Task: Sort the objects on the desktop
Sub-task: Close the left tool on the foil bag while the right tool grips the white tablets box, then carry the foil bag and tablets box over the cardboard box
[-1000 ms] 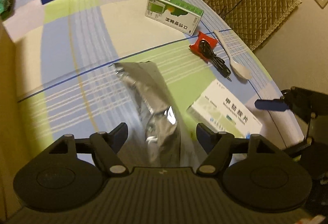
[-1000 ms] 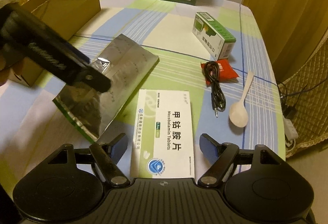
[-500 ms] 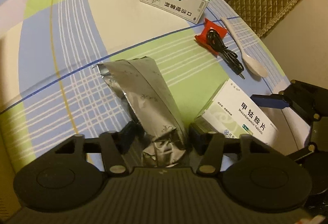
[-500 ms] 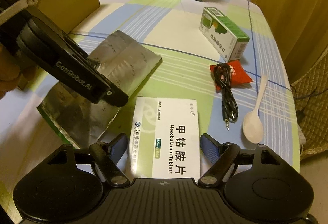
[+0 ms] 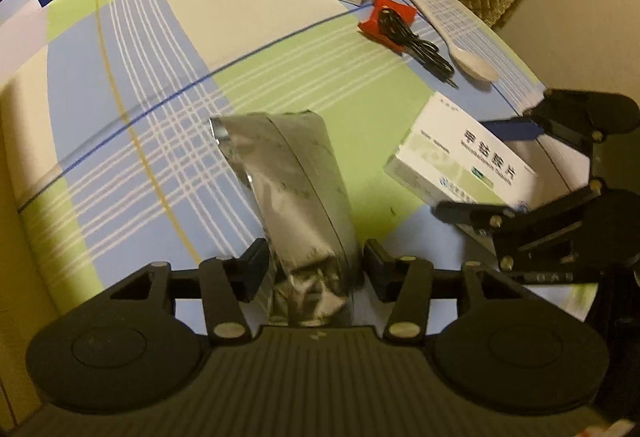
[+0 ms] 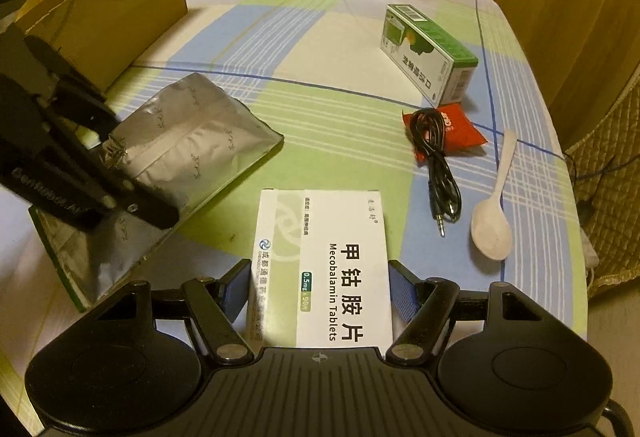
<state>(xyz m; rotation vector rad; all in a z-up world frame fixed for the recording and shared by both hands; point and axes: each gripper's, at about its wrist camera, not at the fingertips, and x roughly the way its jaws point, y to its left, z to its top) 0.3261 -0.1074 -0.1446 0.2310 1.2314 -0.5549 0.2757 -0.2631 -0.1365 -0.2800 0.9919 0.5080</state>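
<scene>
Left wrist view: the left hand-held gripper [image 5: 316, 269] is closing on the crumpled silver foil pouch [image 5: 296, 189], its pads pinching the pouch's near end on the checked worktop [image 5: 140, 69]. Right wrist view: the right hand-held gripper [image 6: 318, 291] is closing around the flat white tablet box [image 6: 320, 261], whose near end lies between its blue pads. Beyond lie a black cable [image 6: 438, 161] and white plastic spoon [image 6: 494, 213].
</scene>
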